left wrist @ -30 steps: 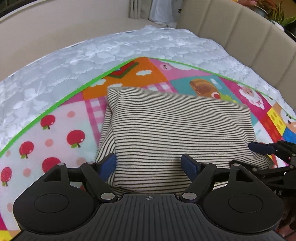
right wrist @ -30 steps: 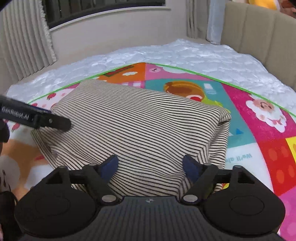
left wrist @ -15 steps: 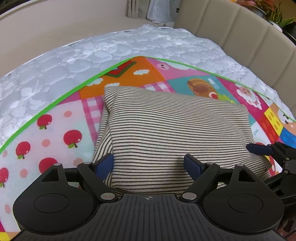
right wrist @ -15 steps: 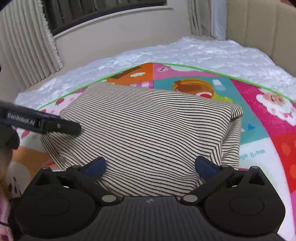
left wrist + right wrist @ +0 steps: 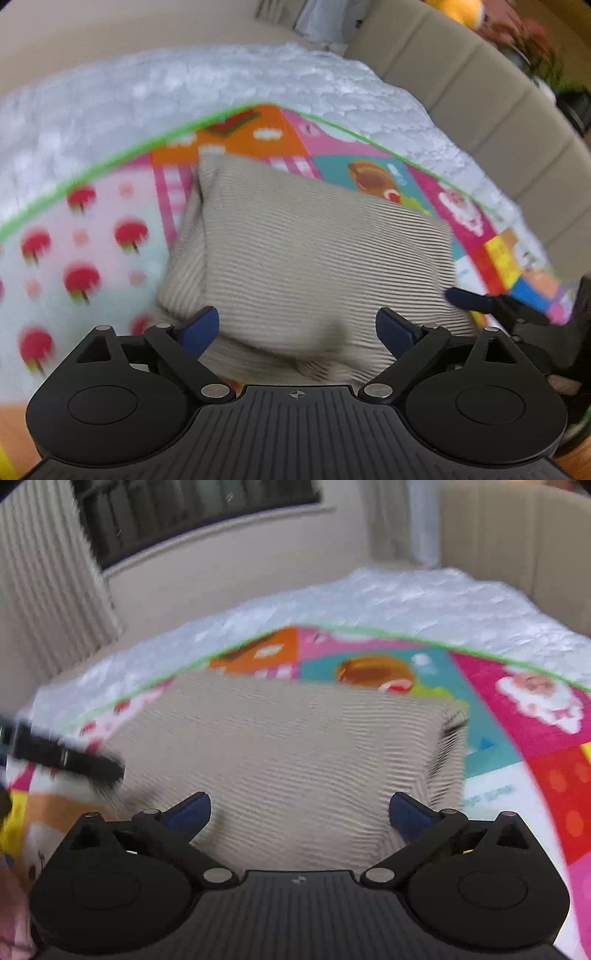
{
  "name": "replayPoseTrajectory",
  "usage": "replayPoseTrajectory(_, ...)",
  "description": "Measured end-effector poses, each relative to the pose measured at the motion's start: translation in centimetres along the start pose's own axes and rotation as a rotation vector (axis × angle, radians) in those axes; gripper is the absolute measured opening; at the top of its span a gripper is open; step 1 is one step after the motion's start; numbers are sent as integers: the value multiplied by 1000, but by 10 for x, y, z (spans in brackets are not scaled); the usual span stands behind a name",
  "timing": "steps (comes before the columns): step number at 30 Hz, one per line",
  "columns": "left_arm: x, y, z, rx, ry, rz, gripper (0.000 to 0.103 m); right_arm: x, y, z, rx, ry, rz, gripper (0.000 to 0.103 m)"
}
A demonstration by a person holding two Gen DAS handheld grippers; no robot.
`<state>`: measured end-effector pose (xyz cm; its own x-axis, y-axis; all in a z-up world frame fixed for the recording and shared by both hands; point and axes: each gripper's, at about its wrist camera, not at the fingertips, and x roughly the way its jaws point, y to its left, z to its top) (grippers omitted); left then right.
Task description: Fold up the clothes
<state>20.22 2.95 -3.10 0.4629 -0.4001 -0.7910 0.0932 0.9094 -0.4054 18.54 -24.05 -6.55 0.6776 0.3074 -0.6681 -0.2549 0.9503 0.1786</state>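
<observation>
A striped cream-and-black garment (image 5: pixel 306 258) lies folded into a rectangle on a colourful play mat (image 5: pixel 92 258); it also shows in the right wrist view (image 5: pixel 288 753). My left gripper (image 5: pixel 297 328) is open and empty, above the garment's near edge. My right gripper (image 5: pixel 299 810) is open and empty, above the near edge too. The right gripper's finger (image 5: pixel 469 299) shows at the garment's right corner in the left wrist view. The left gripper's finger (image 5: pixel 74 760) shows at the garment's left corner in the right wrist view. Both views are blurred by motion.
The mat lies on a white quilted mattress (image 5: pixel 184 92). A beige padded headboard (image 5: pixel 498 122) runs along the right side. A wall with a window and a pleated curtain (image 5: pixel 44 602) stands beyond the bed.
Both grippers have opened wider and pulled back and up from the folded garment. The garment lies still on the mat.
</observation>
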Motion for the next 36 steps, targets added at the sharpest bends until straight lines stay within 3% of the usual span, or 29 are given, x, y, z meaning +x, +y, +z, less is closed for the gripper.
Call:
replayPoseTrajectory(4,13,-4,-15,-105,95,-53,94,-13,-11,8,22,-87,-67,103)
replayPoseTrajectory(9,30,-24,-11,-26,82,-50,94,-16,-14,13,-42,-125,-151,98)
replayPoseTrajectory(11,34,-22,-6,-29,71,-57,93,-14,-17,15,-38,-118,-149,90)
replayPoseTrajectory(19,50,1,7,-82,55,-97,93,11,-18,6,-43,-27,-144,90)
replayPoseTrajectory(36,56,7,11,-80,62,-105,95,13,-17,3,-52,-20,-139,93)
